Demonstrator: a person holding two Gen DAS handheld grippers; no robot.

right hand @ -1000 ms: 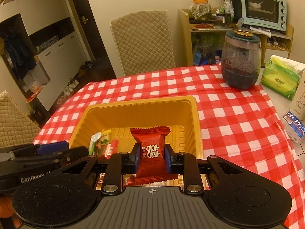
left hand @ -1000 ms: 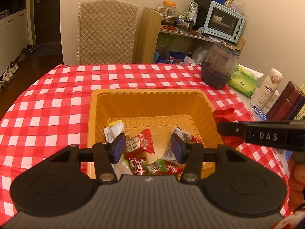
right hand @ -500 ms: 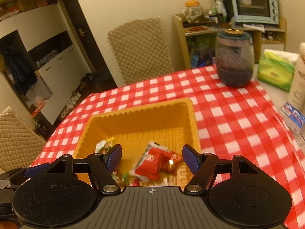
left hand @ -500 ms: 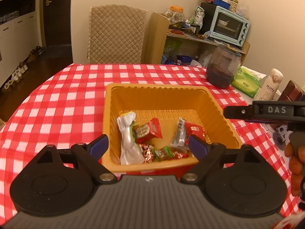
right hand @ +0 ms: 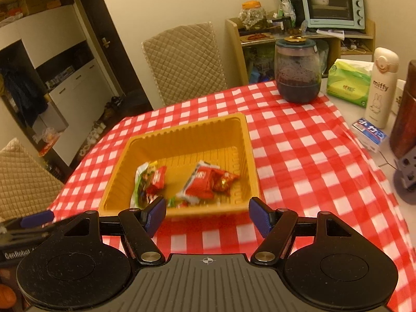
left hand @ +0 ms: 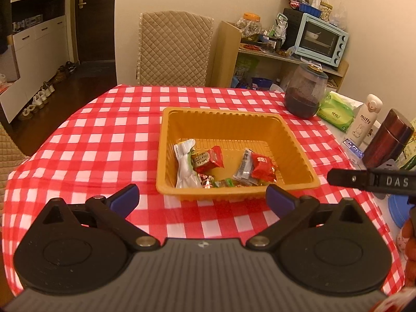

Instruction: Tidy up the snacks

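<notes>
Both tongs — left [left hand: 202, 199] opening, right [right hand: 207, 215] spread, empty — we've dropped our red packet [right hand: 201, 183] into the tray [left hand: 166, 140]; snacks gathered.

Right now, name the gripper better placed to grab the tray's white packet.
Left gripper, probably: its opening, empty jaws face the white packet almost head-on; from the right gripper it lies off left.

The white bottle [right hand: 381, 88] reads "miffy", the right tool's [left hand: 374, 181] black arm shows "DAS", and the left tool's [right hand: 26, 223] arm shows "GenRobot".
</notes>
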